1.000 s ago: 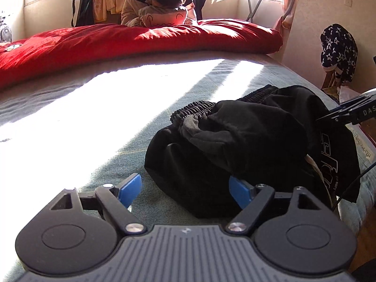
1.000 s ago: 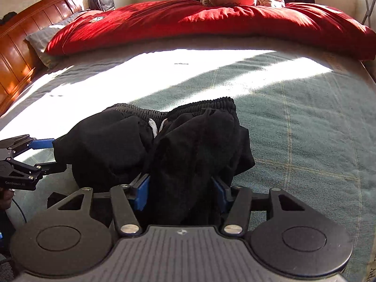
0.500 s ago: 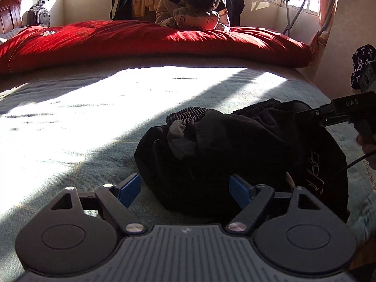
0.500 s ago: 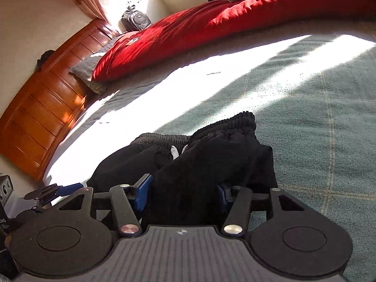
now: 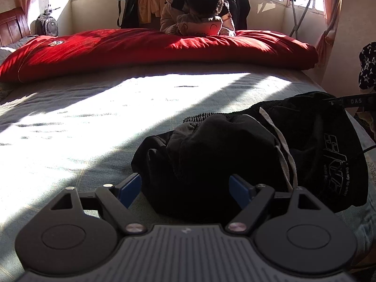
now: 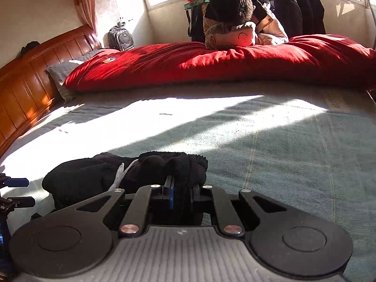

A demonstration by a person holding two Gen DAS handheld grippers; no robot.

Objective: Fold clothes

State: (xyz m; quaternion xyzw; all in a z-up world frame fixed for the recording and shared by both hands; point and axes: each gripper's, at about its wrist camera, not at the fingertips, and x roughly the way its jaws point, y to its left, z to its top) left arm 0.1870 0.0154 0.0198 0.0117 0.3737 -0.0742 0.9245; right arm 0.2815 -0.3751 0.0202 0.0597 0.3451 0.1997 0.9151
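**Black trousers being gripped at one edge on the bed**

The black trousers [image 5: 246, 155] are being kept in a crumpled heap on the grey-green bedspread [image 6: 270, 141], near its close edge, with the ribbed waistband [image 6: 188, 158] turned toward the red quilt [image 5: 152, 49] and a pale drawstring [image 5: 279, 141] trailing across the bunched cloth. A fold of the fabric is being pinched by the right gripper [image 6: 182, 195], whose blue pads are being pressed close together on the cloth just below the waistband; such a hold is probably being taken so that this side can be lifted or drawn out flat. The left gripper [image 5: 185, 188] is being held spread wide at the opposite end of the heap, with nothing between its fingers [image 5: 130, 186], seemingly so that a second hold can be taken there. From the heap alone it cannot be told whether the trousers are being spread out for folding or are being gathered up. At the far side of the bed, a person [image 6: 235, 11] is leaning on the quilt.
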